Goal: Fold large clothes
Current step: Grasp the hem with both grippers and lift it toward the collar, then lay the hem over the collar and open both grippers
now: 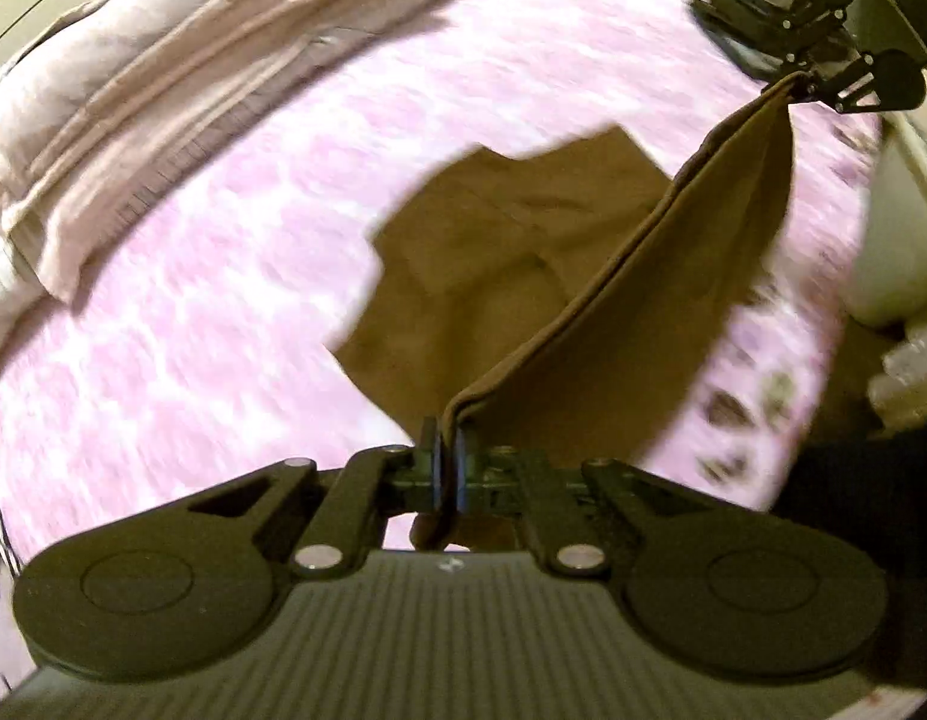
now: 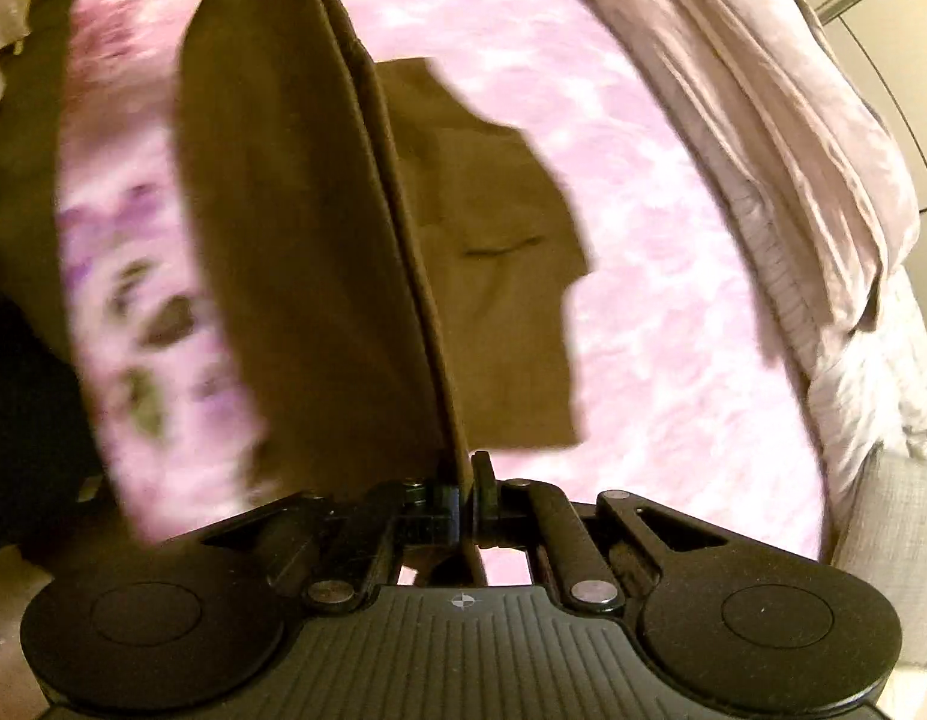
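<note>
Left wrist view: left gripper (image 1: 446,457) clenched on corner of brown garment (image 1: 511,252). Edge runs taut from it up to right gripper (image 1: 808,81), pinching opposite corner. Rest of garment sags below that edge onto pink bedspread (image 1: 223,276). Beige blanket (image 1: 133,90) heaped beyond garment, well apart. Likely edge held stretched so cloth hangs flat for folding.

Right wrist view: right gripper (image 2: 466,477) clamped on same garment (image 2: 295,228); lower part lies on bedspread (image 2: 643,240), blanket (image 2: 763,120) beyond.
</note>
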Tool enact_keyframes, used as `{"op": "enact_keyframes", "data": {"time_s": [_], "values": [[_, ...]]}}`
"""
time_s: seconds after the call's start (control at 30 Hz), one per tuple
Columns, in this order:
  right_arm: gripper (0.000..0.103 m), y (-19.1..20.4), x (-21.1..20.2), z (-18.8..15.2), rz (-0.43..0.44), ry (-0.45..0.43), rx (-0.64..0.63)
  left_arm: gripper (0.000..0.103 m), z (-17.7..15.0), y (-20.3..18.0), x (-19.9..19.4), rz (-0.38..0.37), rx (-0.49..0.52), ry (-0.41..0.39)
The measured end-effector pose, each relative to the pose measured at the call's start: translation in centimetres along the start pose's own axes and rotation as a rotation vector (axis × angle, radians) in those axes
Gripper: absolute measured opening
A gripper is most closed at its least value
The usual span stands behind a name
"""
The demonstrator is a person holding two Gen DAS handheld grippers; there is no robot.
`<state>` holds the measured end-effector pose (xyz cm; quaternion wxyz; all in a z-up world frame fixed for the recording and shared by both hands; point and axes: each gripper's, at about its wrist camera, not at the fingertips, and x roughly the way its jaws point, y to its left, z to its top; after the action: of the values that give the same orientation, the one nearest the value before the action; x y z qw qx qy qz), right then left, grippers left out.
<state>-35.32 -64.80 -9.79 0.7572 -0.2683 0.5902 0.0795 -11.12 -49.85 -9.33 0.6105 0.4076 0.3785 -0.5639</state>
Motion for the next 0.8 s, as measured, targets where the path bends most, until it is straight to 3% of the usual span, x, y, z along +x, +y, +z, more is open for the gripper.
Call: {"op": "enact_keyframes", "data": {"time_s": [0.13,0.27,0.47,0.67,0.7,0.77,0.8], "values": [[0.000,-8.1,6.7,2.3,0.054,0.033,-0.008,0.002,5.1,6.4,6.6,-0.011,-0.061,0.030],[0.000,-13.9,12.9,3.6,0.132,0.063,0.023,0.002,7.3,10.4,12.9,-0.029,-0.084,0.078],[0.000,-18.3,20.8,2.5,0.302,0.129,0.125,0.002,8.5,13.1,20.9,-0.062,-0.126,0.146],[0.000,-20.7,24.0,1.3,0.332,0.086,0.320,0.003,8.2,14.3,24.8,-0.054,-0.181,0.187],[0.002,-21.1,24.1,1.0,0.334,0.073,0.362,0.004,8.1,14.4,25.2,-0.044,-0.188,0.189],[0.016,-21.7,24.1,0.3,0.288,0.053,0.437,0.012,8.0,14.3,25.3,-0.008,-0.201,0.192],[0.028,-21.7,23.7,0.0,0.245,0.051,0.467,0.014,7.9,14.3,25.3,0.009,-0.209,0.193]]}}
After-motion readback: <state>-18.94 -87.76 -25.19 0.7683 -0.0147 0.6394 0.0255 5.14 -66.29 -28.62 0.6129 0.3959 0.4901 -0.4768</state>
